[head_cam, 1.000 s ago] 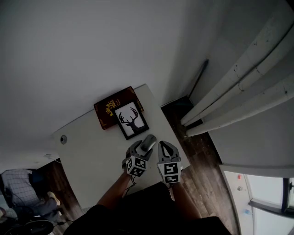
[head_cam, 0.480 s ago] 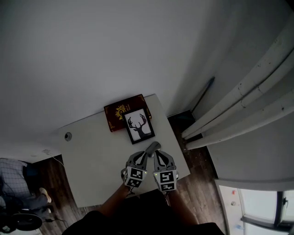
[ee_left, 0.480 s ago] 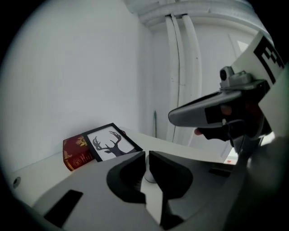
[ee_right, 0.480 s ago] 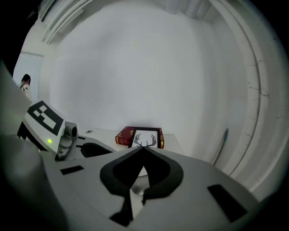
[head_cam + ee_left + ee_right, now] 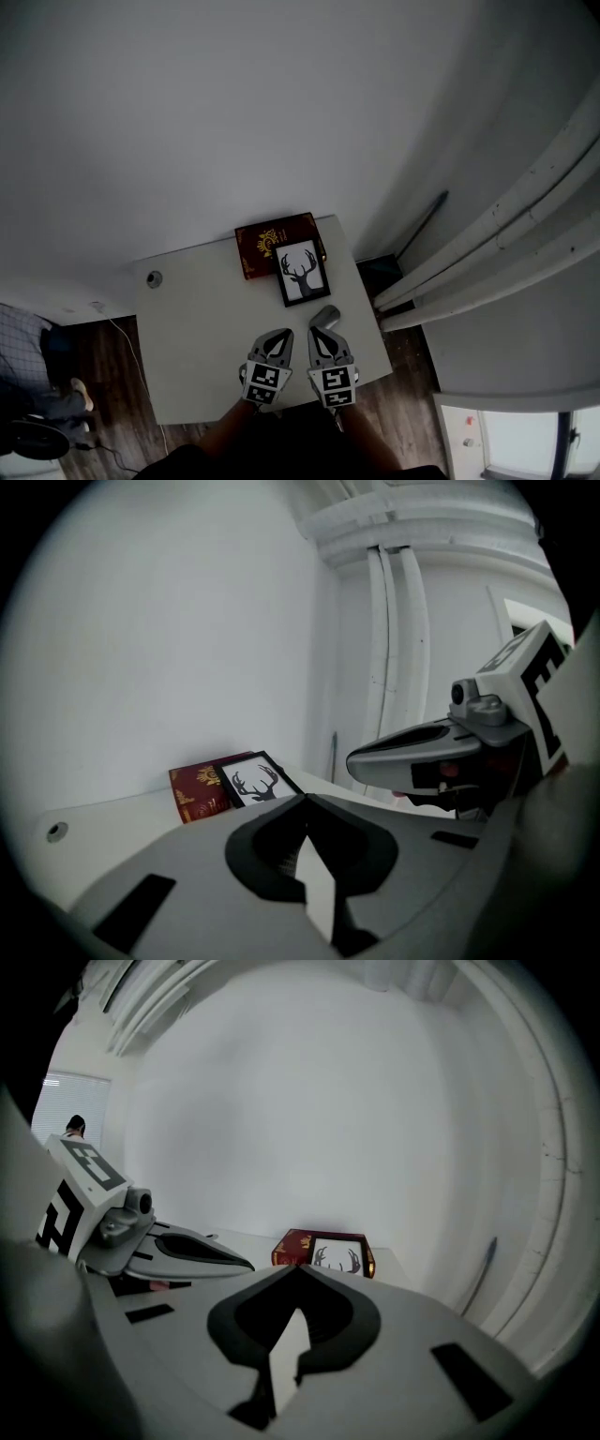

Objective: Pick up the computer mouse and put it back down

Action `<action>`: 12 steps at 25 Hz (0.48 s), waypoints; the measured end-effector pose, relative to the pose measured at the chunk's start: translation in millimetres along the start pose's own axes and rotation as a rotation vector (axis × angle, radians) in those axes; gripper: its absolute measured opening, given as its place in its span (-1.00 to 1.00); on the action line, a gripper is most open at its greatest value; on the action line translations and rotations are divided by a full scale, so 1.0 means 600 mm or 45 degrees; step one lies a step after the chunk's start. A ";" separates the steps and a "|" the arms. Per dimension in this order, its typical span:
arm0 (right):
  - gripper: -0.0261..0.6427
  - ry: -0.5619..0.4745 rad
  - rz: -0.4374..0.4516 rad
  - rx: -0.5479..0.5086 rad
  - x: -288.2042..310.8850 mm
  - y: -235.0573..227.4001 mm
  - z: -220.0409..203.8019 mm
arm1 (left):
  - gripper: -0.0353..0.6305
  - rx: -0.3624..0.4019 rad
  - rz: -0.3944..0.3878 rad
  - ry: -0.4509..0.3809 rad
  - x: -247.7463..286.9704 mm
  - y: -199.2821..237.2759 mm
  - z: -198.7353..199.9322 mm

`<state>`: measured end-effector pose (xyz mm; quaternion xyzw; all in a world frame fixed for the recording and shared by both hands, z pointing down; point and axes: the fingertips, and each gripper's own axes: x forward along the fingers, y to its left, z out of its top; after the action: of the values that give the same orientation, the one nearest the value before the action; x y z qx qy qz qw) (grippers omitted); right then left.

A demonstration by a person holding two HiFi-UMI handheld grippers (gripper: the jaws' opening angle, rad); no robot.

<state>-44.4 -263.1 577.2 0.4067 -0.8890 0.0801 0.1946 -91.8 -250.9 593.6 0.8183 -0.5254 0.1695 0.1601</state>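
The left gripper [image 5: 277, 336] has backed nearward off the computer mouse [image 5: 326, 317], jaws closed and empty. The right gripper [image 5: 319, 335] is likewise closed, empty.

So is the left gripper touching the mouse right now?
Apart. The head view shows bare table between the left gripper and the mouse; the left gripper view shows its jaws shut on nothing.

grey hand-held grippers [image 5: 277, 336], black-white marker cubes [image 5: 266, 384]

I work in a plain room, likely a home. A small white desk [image 5: 192, 328] carries a framed deer picture [image 5: 303, 272] and red book [image 5: 261, 246], above dark wood floor [image 5: 408, 412].
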 end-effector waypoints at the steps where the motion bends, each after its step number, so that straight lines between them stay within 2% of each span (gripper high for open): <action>1: -0.86 -0.002 0.005 -0.009 0.000 0.007 0.001 | -0.89 -0.005 0.003 -0.006 -0.008 0.003 -0.001; 7: -0.86 -0.015 0.025 -0.066 -0.014 0.055 0.020 | -0.89 -0.026 0.006 -0.059 -0.049 0.006 0.009; 12: -0.86 -0.077 -0.042 -0.125 -0.045 0.082 0.045 | -0.89 -0.008 -0.002 -0.108 -0.098 0.014 0.023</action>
<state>-73.3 -220.2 542.6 0.4134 -0.8905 0.0207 0.1888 -120.8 -212.7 555.7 0.8246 -0.5317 0.1327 0.1404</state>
